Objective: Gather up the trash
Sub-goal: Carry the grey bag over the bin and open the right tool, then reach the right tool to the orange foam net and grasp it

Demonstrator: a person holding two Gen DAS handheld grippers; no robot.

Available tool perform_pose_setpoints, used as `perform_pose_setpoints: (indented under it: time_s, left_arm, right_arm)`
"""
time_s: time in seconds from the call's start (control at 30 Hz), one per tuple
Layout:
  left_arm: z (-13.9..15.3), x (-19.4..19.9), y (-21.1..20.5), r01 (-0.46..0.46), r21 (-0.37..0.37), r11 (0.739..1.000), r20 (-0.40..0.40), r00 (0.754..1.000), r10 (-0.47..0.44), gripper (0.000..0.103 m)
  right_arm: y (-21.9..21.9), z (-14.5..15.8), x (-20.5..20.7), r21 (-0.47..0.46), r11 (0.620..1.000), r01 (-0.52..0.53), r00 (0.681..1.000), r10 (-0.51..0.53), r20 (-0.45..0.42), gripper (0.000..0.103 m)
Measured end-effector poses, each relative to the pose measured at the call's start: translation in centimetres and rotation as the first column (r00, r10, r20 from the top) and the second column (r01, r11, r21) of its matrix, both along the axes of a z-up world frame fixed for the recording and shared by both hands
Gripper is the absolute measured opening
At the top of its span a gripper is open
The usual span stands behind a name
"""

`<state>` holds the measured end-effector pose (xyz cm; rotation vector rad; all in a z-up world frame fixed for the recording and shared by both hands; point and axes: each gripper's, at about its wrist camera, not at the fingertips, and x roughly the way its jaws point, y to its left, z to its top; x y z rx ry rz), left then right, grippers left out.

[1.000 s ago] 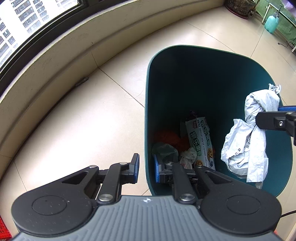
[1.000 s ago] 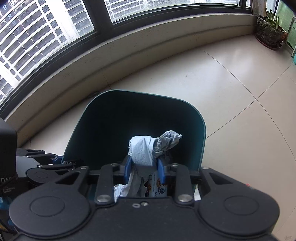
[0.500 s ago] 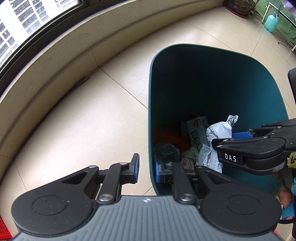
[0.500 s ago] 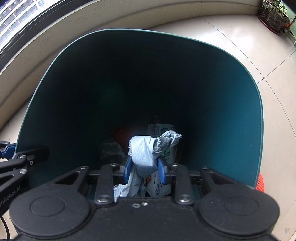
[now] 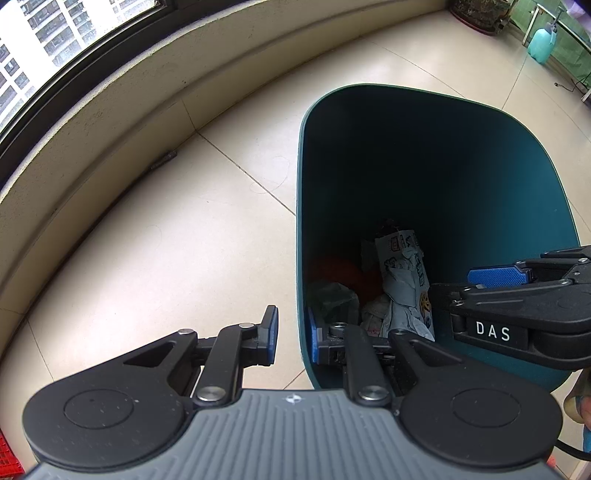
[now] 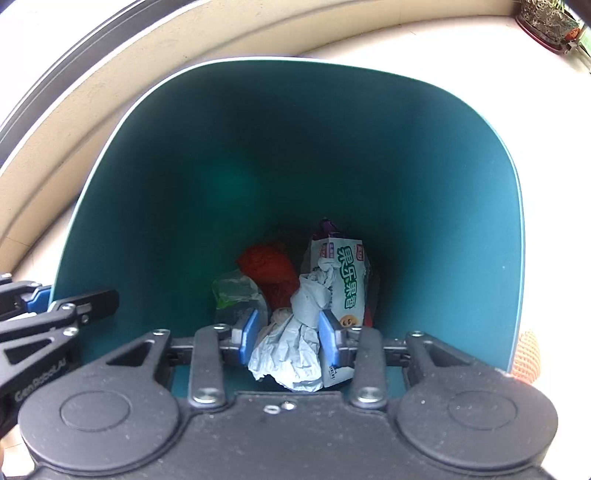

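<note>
A dark teal trash bin [image 5: 480, 155] [image 6: 332, 122] stands on the tiled floor. Its bottom holds a snack wrapper [image 6: 345, 277], red trash [image 6: 267, 269], a green bag [image 6: 232, 291] and a crumpled grey-white bag [image 6: 295, 343] [image 5: 402, 299]. My right gripper [image 6: 288, 338] hangs over the bin mouth, open, with the grey bag lying loose below between the blue pads. It shows from the side in the left wrist view [image 5: 495, 280]. My left gripper [image 5: 293, 336] straddles the bin's near wall, one finger inside and one outside, with gaps to the wall.
A curved low wall [image 5: 122, 110] and window run along the far side. A potted plant [image 5: 480, 14] and a teal spray bottle [image 5: 541, 40] stand at the far right. An orange mesh thing [image 6: 526, 354] lies beside the bin.
My right gripper came over the bin, opened, and the grey-white bag dropped from it into the bin. My left gripper stayed on the bin wall.
</note>
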<state>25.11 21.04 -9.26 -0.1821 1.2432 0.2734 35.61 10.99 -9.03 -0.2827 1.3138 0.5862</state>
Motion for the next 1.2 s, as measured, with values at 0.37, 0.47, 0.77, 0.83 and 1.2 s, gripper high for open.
perform_pose_setpoints:
  time_s: [0.37, 0.47, 0.77, 0.83, 1.2]
  left_arm:
    - [-0.1, -0.1, -0.1, 0.002, 0.004, 1.0, 0.0, 1.0, -0.002, 0.016]
    - [-0.1, -0.1, -0.1, 0.0, 0.004, 1.0, -0.002, 1.0, 0.0, 0.016]
    - [-0.2, -0.1, -0.2, -0.002, 0.016, 1.0, -0.002, 1.0, 0.003, 0.016]
    - [-0.2, -0.2, -0.2, -0.004, 0.019, 1.0, -0.001, 1.0, 0.004, 0.016]
    - [-0.3, -0.1, -0.3, -0.014, 0.037, 0.999, -0.012, 1.0, 0.015, 0.016]
  right_arm:
    - [-4.1, 5.7, -1.4, 0.116, 0.993, -0.003, 0.999, -0.001, 0.038, 0.043]
    - [-5.6, 7.0, -1.5, 0.147, 0.989, 0.017, 0.999, -0.024, 0.043, 0.045]
    - [-11.2, 9.7, -1.5, 0.228, 0.969, 0.095, 0.991, -0.114, 0.074, 0.052]
    - [-12.6, 9.8, -1.4, 0.232, 0.965, 0.121, 0.986, -0.143, 0.081, 0.053]
    - [-21.3, 7.6, 1.4, 0.206, 0.914, 0.349, 0.922, -0.374, 0.099, 0.063]
